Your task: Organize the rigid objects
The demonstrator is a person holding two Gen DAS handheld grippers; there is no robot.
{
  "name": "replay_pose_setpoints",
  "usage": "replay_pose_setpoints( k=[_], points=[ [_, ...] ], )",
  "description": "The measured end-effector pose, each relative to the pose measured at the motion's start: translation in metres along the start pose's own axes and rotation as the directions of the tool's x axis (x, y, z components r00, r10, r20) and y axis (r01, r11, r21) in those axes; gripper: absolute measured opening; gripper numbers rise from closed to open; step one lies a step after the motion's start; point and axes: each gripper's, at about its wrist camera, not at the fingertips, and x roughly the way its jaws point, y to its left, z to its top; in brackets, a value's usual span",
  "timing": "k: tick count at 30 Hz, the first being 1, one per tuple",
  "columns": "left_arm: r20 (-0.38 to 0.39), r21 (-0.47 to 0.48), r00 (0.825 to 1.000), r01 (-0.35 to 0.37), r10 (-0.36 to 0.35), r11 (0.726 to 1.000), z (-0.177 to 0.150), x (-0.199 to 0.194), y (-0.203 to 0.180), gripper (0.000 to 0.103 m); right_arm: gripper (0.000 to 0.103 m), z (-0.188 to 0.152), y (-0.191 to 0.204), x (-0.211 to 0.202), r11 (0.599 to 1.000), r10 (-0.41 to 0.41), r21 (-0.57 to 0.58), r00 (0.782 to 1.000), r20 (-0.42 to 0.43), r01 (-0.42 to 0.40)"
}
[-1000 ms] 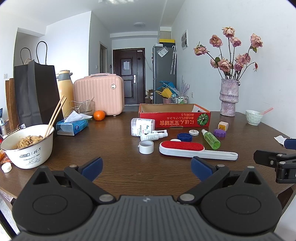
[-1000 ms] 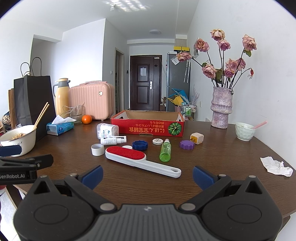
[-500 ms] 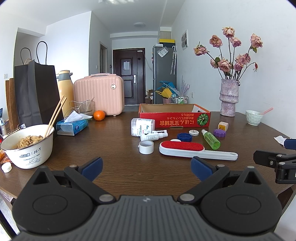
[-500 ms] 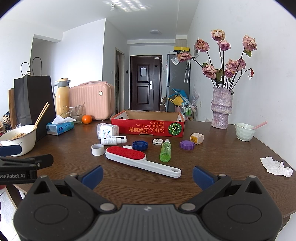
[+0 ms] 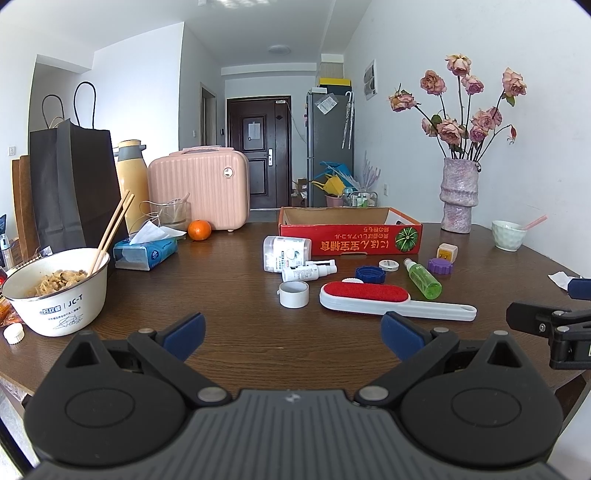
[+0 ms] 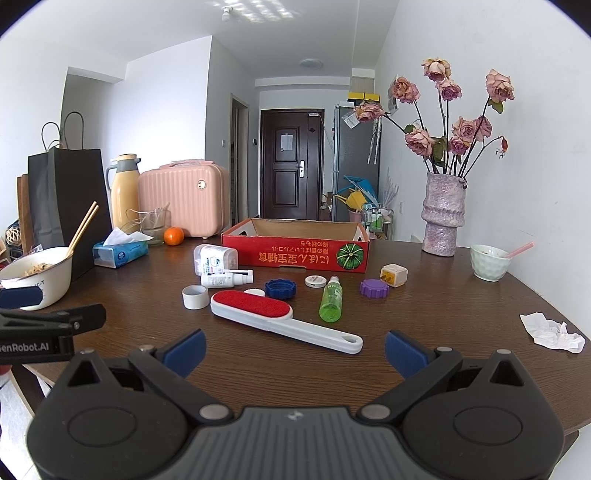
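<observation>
Bright, even daylight throughout, with dappled patches on the ceiling (image 6: 251,9). Soft sheen across the wooden table (image 6: 424,306), strongest toward its far edge; only faint, short shadows under the small things lying there. Strong fisheye bending at the borders, black vignette in the corners. Sharp from foreground to mid-distance. Far hallway door (image 5: 258,147) dark and softer, perhaps slightly out of focus. No motion blur.

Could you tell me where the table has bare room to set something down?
Free: the strip between the tissue pack and white jar; the stretch between the purple cap and crumpled tissue. Crowded: around the lint brush before the red box.
</observation>
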Motion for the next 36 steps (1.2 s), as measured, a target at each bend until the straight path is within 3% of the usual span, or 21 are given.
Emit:
replay_pose_setpoints(
  k=[36],
  points=[
    [-0.095, 0.002, 0.995, -0.021, 0.021, 1.0, 0.025, 0.089, 0.015, 0.103, 0.103, 0.021, 0.003, 0.086, 0.999, 0.042, 0.001, 0.996, -0.076, -0.042]
  ],
)
